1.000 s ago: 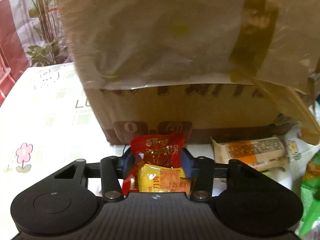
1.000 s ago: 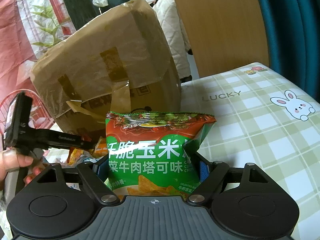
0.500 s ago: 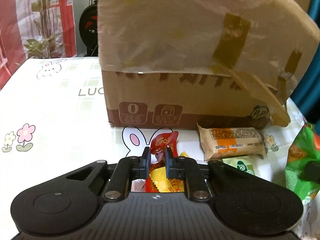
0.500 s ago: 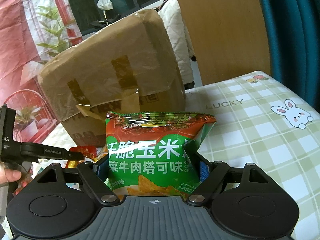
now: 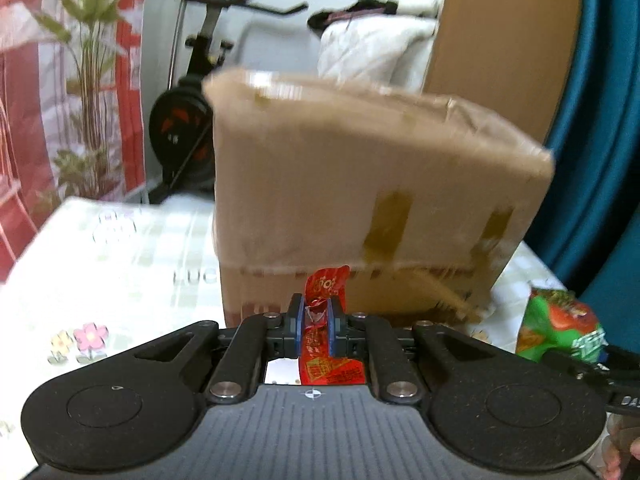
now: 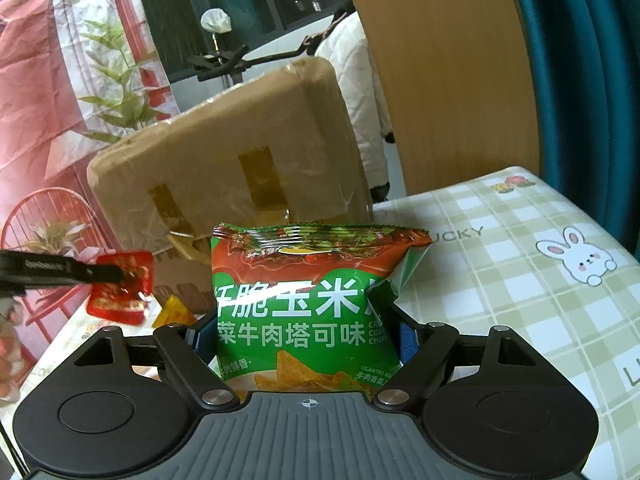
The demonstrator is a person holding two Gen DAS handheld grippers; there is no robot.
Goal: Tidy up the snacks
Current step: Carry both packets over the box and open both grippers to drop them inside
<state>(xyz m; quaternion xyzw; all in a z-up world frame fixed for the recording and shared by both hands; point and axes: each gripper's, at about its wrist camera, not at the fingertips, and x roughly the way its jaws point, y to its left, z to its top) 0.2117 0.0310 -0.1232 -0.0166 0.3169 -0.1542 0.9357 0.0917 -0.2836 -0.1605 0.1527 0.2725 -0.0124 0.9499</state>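
Note:
My left gripper (image 5: 315, 320) is shut on a small red snack packet (image 5: 325, 286) and holds it in the air in front of the taped cardboard box (image 5: 360, 184). The right wrist view shows the same red packet (image 6: 124, 284) hanging from the left gripper at the left. My right gripper (image 6: 308, 332) is shut on a puffy green bag of corn chips (image 6: 304, 300), held upright before the box (image 6: 224, 184). In the left wrist view that green bag (image 5: 560, 328) shows at the right edge. A small yellow packet (image 6: 174, 312) lies on the table by the box.
The table (image 6: 520, 248) wears a green-checked cloth with rabbits and flowers. Behind the box stand an exercise bike (image 5: 192, 120), a plant (image 5: 88, 100), a wooden panel (image 6: 432, 80) and a teal curtain (image 5: 600, 140). A fingertip (image 5: 634, 450) shows at the lower right.
The left gripper closed on the red packet and lifted it off the table, leaving the yellow packet behind; the box now sits lower in its view. The right gripper rose slightly with the green bag.

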